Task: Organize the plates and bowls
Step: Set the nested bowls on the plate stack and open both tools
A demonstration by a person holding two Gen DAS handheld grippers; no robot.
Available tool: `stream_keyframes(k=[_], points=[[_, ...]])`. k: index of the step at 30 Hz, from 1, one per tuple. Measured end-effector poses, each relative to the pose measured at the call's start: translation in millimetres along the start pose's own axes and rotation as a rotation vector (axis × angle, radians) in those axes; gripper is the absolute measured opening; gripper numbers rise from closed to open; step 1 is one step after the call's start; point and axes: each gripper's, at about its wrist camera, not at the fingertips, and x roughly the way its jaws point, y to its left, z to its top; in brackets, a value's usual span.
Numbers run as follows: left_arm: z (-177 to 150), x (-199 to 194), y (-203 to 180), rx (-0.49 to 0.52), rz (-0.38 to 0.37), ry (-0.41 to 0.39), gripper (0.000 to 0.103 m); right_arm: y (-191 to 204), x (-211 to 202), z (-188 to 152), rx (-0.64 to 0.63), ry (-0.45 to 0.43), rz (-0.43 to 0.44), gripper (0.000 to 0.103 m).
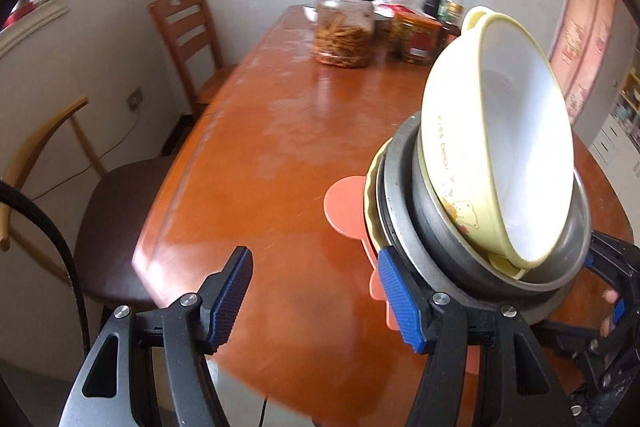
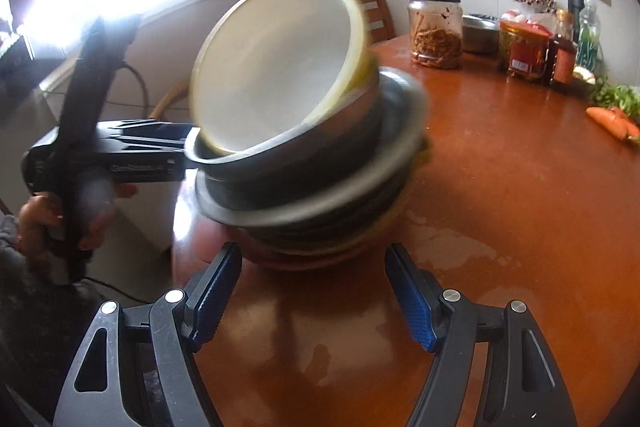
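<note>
Two hand-held grippers flank one stack of dishes near the surface's near edge: the left hand-held gripper [image 1: 316,301] stands released, its right pad just beside the stack's metal rim, contact uncertain, while the right hand-held gripper [image 2: 312,301] stands released with the stack just ahead of its pads. Topmost, a glossy cream plastic bowl [image 1: 500,163] with a cartoon print lies steeply tilted inside a dull round metal bowl [image 1: 452,259], over metal plates, a pale plate and an orange mat [image 1: 344,205]. Judged nearer, the left one would steady that tilted bowl.
</note>
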Motion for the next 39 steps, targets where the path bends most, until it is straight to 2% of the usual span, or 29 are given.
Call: stream_keyframes(k=[5, 11, 16, 21, 28, 39], points=[[17, 15, -34, 0.071, -0.023, 0.016, 0.064, -21, -12, 1, 0.052, -0.016, -0.021, 0.077], [32, 30, -88, 0.151, -0.102, 0.028, 0.064, -59, -40, -7, 0.090, -0.057, -0.110, 0.077], [40, 44, -129, 0.141, -0.170, 0.035, 0.064, -95, -63, -16, 0.168, -0.084, -0.171, 0.077], [50, 52, -162, 0.141, -0.164, 0.052, 0.064, -120, -84, -27, 0.218, -0.115, -0.200, 0.077], [48, 52, -192, 0.137, -0.175, 0.053, 0.064, -139, -106, -40, 0.276, -0.145, -0.234, 0.077], [40, 49, -205, 0.118, -0.146, 0.038, 0.067, -144, -116, -52, 0.319, -0.162, -0.285, 0.077]])
